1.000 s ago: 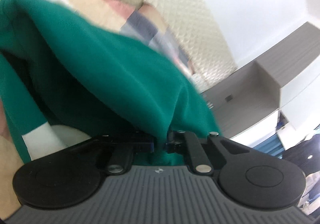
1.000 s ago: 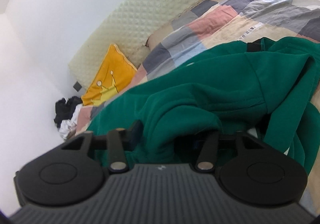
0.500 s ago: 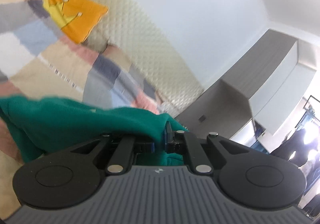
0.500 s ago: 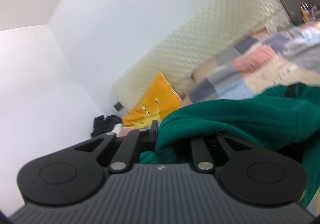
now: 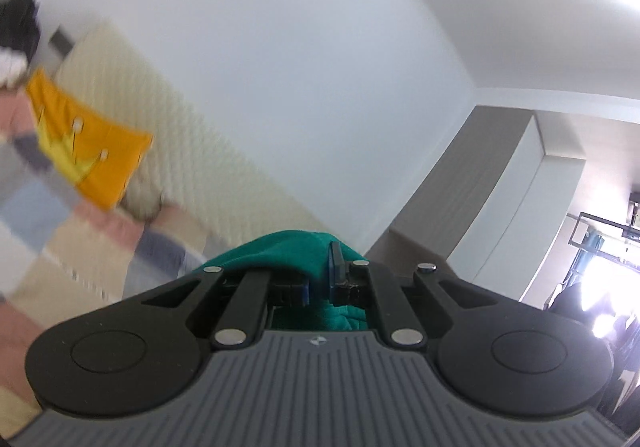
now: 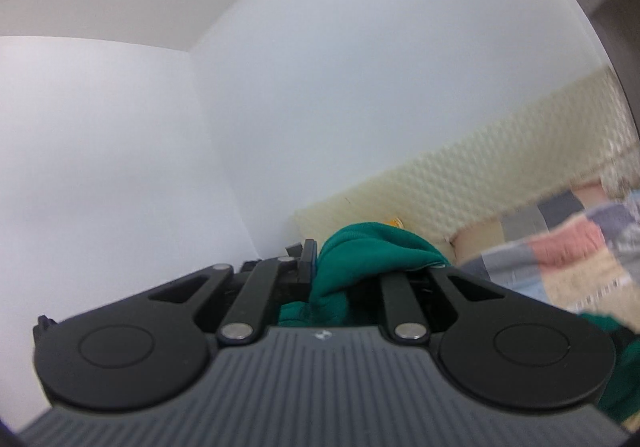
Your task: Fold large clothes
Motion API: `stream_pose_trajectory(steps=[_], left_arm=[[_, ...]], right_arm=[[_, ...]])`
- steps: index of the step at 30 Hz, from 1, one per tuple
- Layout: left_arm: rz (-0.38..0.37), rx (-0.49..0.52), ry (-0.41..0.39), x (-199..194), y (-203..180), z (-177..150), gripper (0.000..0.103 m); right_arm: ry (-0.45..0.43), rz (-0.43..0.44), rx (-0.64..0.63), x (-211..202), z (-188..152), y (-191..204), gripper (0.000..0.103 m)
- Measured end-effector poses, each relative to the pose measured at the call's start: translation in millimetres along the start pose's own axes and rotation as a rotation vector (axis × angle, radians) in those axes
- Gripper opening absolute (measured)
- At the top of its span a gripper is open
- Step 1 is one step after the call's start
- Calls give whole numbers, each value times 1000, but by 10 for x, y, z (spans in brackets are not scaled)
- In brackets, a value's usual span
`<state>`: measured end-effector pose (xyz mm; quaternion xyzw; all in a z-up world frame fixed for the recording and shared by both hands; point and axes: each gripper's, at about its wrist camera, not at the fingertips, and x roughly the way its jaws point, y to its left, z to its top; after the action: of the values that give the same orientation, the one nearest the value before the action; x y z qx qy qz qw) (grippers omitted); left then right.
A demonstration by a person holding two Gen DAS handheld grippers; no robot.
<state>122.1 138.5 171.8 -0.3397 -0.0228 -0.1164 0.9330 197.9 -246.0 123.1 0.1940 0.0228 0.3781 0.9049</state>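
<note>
Aloft, both tongs point(image 5: 318, 281) point(image 6: 340, 267) clamping green garment point(image 5: 280, 251), white wall point(image 5: 280, 47) ahead

Garment point(image 5: 280, 247) bunched between left tongs point(image 5: 318, 279), other end in right tongs point(image 6: 320, 267). Behind it, bed quilt point(image 5: 48, 239) lower left, cushion point(image 5: 88, 159) on quilt against headboard point(image 5: 192, 151), wall point(image 5: 280, 67) behind headboard. Wardrobe point(image 5: 472, 187) right of headboard.
</note>
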Motion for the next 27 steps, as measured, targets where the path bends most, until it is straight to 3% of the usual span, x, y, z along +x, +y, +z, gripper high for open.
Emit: stream_pose_trajectory(steps=[10, 17, 22, 27], left_arm=[[29, 181, -114, -522, -1295, 1098, 10], [44, 267, -207, -794, -1811, 1711, 10], [126, 323, -200, -596, -1759, 1901, 10], [224, 297, -121, -66, -1077, 1776, 10]], right_arm=[[-89, 61, -75, -167, 986, 800, 14], [-148, 155, -123, -114, 1493, 1262, 14], [-130, 136, -150, 272, 1579, 1354, 14], [22, 67, -115, 1081, 1184, 976, 14]])
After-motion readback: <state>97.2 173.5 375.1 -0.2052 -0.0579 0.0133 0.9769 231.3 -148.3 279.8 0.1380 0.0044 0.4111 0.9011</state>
